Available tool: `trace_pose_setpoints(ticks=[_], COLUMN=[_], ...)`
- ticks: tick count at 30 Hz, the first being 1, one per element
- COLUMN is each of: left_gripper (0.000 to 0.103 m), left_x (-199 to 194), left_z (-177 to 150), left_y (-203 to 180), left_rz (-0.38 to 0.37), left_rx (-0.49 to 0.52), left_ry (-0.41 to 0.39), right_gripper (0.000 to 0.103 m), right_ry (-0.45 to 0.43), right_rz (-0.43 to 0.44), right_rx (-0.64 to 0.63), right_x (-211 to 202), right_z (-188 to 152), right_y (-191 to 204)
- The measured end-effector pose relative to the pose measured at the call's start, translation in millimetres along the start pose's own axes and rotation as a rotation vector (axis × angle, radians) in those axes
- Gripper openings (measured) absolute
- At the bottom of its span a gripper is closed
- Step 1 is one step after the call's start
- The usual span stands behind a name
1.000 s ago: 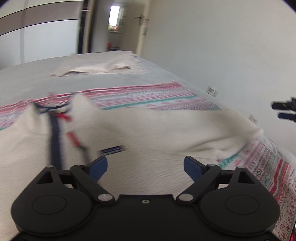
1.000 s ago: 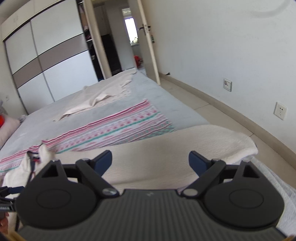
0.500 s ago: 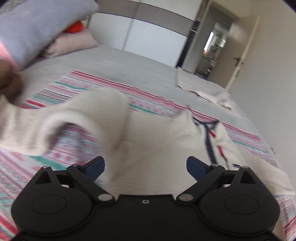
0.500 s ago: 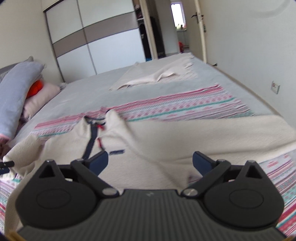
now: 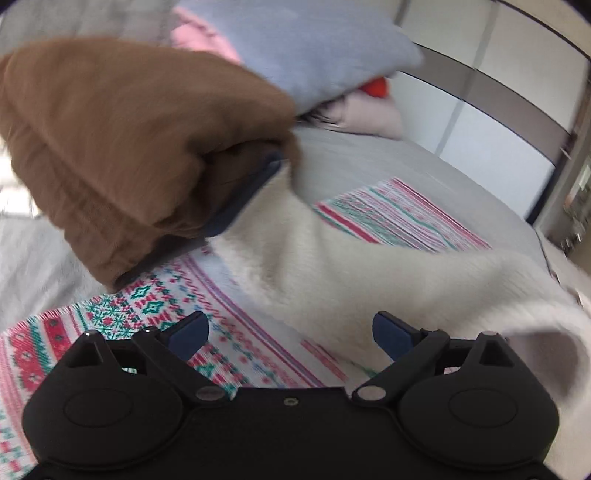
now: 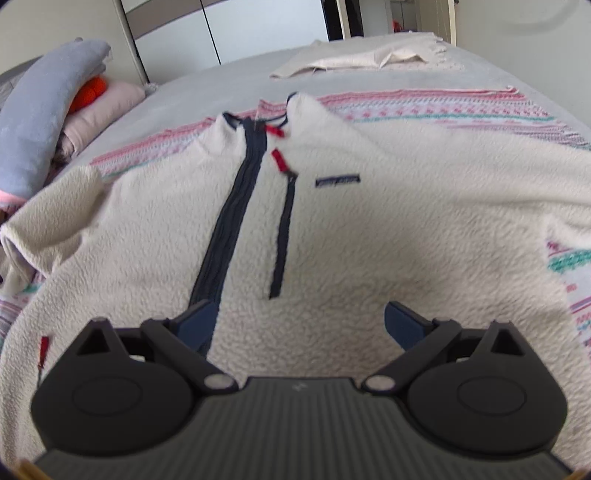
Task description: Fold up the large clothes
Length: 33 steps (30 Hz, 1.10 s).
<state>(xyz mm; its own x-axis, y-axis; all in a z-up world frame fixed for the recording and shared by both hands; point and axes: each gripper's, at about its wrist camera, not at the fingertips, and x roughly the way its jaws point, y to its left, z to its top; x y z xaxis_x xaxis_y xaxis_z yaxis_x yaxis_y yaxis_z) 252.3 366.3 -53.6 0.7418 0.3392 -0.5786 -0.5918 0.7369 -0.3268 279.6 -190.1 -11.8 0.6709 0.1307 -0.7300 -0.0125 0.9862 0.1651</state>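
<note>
Fleece jacket [image 6: 332,229], cream-white, lies spread front-up on the bed [image 6: 221,81], over a patterned blanket [image 6: 443,107] banded in pink, red and teal. Dark navy zipper [image 6: 232,206] runs down the chest from the collar; a shorter navy pocket zipper [image 6: 282,236] lies just beside it, each with a red pull tab. Small navy label [image 6: 338,181] sits on the chest beside the pocket zipper. One sleeve reaches toward the left edge of the right wrist view, the other toward the right edge.

Right tongs [image 6: 301,323] hang over the lower front of the jacket, jaws spread wide and having just opened further; fleece shows beneath the gap, but neither pad presses on it.

Left tongs [image 5: 291,330] hang over the patterned blanket at the edge of a cream sleeve [image 5: 369,266], jaws likewise wide apart and gripping nothing. The sleeve's navy-trimmed cuff [image 5: 243,199] lies against a brown garment [image 5: 122,140], which fills the upper left of the left wrist view; motion blur leaves it unclear whether the two overlap.

Grey pillow [image 6: 40,122] rests at the head of the bed with a pink pillow [image 6: 103,103] and an orange object [image 6: 90,90] beside it. Beige cloth [image 6: 369,59] lies folded at the far end of the bed, well apart from the jacket. White and brown wardrobe doors [image 6: 258,22] stand behind.
</note>
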Motion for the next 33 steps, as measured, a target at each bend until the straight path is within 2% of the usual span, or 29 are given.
trace_pose_setpoints(ticks=[3, 4, 5, 6, 7, 8, 9, 12, 16, 17, 18, 19, 21, 23, 24, 25, 27, 29, 33], left_gripper=[0.094, 0.091, 0.081, 0.045, 0.009, 0.012, 0.012, 0.011, 0.011, 0.011, 0.011, 0.011, 0.011, 0.011, 0.011, 0.011, 0.011, 0.011, 0.011], left_x=[18.9, 22.4, 25.4, 30.2, 33.6, 32.4, 26.5, -10.1, -61.9, -69.6, -75.6, -79.3, -84.5, -85.6, -86.6, -86.5, -90.3, -93.0, -105.3], left_z=[2.3, 3.7, 5.1, 7.7, 11.3, 15.1, 20.0, 43.4, 90.9, 103.7, 115.8, 129.2, 149.7, 164.5, 168.1, 169.7, 169.1, 168.5, 160.4], left_y=[11.4, 10.9, 9.6, 7.5, 1.8, -6.4, -14.9, -43.3, -69.6, -73.5, -75.6, -76.4, -71.6, -64.3, -60.7, -57.4, -54.8, -58.8, -85.7], left_rz=[-0.009, -0.017, -0.032, -0.055, -0.045, -0.044, -0.076, -0.169, -0.251, -0.252, -0.248, -0.242, -0.237, -0.230, -0.230, -0.237, -0.254, -0.284, -0.373], left_rx=[-0.081, -0.082, -0.079, -0.069, -0.045, -0.004, 0.042, 0.157, 0.238, 0.255, 0.262, 0.258, 0.230, 0.201, 0.188, 0.175, 0.174, 0.187, 0.192], left_ry=[-0.076, -0.109, -0.137, -0.146, -0.147, -0.166, -0.203, -0.367, -0.577, -0.618, -0.644, -0.658, -0.673, -0.681, -0.683, -0.683, -0.688, -0.698, -0.706], right_gripper=[0.099, 0.099, 0.099, 0.099, 0.099, 0.099, 0.099, 0.099, 0.096, 0.092, 0.083, 0.077, 0.043, 0.030, 0.027, 0.019, 0.014, 0.011, 0.009], right_ry=[0.015, 0.016, 0.015, 0.012, 0.010, 0.007, 0.000, -0.029, -0.049, -0.059, -0.068, -0.077, -0.068, -0.025, 0.001, 0.033, 0.110, 0.084, 0.122], right_rz=[-0.017, -0.023, -0.026, -0.026, -0.022, -0.016, -0.005, 0.066, 0.233, 0.276, 0.316, 0.353, 0.430, 0.521, 0.554, 0.593, 0.633, 0.595, 0.621], right_rx=[-0.029, -0.040, -0.051, -0.059, -0.066, -0.070, -0.070, -0.059, -0.004, 0.010, 0.016, 0.022, 0.037, 0.052, 0.061, 0.069, 0.060, 0.023, 0.038], right_x=[6.9, 8.2, 9.7, 11.0, 13.9, 17.4, 19.4, 26.2, 47.2, 54.0, 61.5, 70.5, 89.1, 114.5, 125.0, 135.7, 156.2, 164.0, 167.2], right_z=[-3.9, -4.1, -3.6, -3.0, -0.4, 2.7, 5.2, 12.7, 26.7, 30.4, 33.7, 37.2, 42.1, 45.2, 44.2, 41.7, 34.5, 28.7, 40.4], right_y=[8.5, 11.1, 14.2, 17.4, 21.3, 26.3, 31.4, 50.7, 89.8, 100.9, 113.2, 127.9, 155.2, 189.2, 204.5, 221.4, 255.8, 280.9, 281.1])
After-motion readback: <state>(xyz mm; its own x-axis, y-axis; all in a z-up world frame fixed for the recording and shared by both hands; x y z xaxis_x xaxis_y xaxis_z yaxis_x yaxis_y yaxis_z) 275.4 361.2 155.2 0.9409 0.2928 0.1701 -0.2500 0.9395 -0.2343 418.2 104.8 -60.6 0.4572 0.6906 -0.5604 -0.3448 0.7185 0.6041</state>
